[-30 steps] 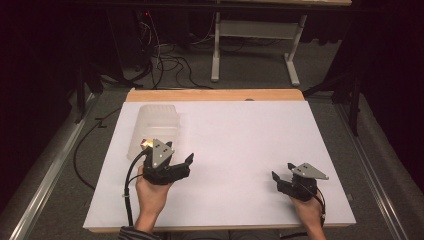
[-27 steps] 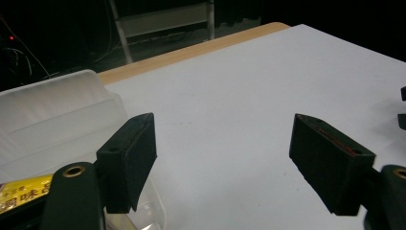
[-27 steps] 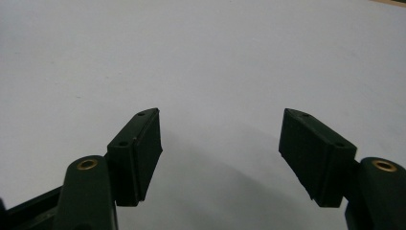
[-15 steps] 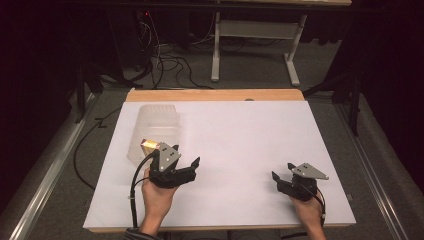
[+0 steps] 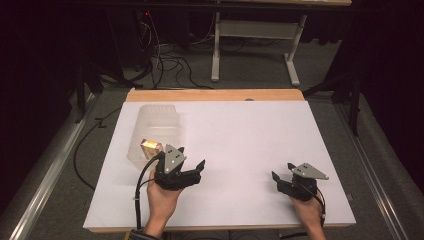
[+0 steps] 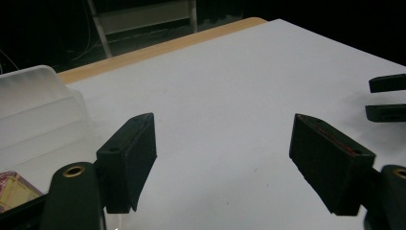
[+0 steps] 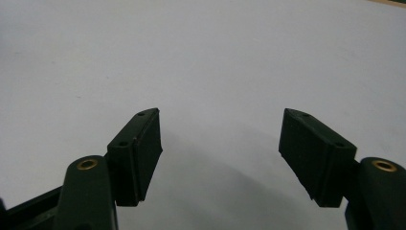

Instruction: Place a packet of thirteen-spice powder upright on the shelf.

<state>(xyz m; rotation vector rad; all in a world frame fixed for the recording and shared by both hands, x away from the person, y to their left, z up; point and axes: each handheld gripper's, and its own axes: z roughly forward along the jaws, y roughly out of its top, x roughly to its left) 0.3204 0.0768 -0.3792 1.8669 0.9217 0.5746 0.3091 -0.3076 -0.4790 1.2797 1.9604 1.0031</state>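
A clear plastic container [image 5: 156, 125] stands on the left of the white table top [image 5: 240, 135]. A small yellow packet [image 5: 150, 146] lies at its near end. My left gripper [image 5: 191, 157] is open and empty, just right of the packet and clear of the container, with its jaws pointing to the far right. The left gripper view shows those jaws [image 6: 222, 127] wide apart over bare white surface, the container [image 6: 33, 110] to their left and a corner of the packet [image 6: 12, 189] at the lower left. Near the front right edge my right gripper [image 5: 282, 171] [image 7: 220, 120] stands open and empty.
The table's wooden far edge [image 5: 215, 95] shows beyond the white top. Cables [image 5: 170, 65] and a desk frame [image 5: 250, 45] lie on the floor behind the table. The right gripper's jaw tips [image 6: 388, 98] appear at the right of the left gripper view.
My left gripper has drawn back from the container, moving right and slightly toward the near edge. The packet stays in place. The right gripper has not moved.
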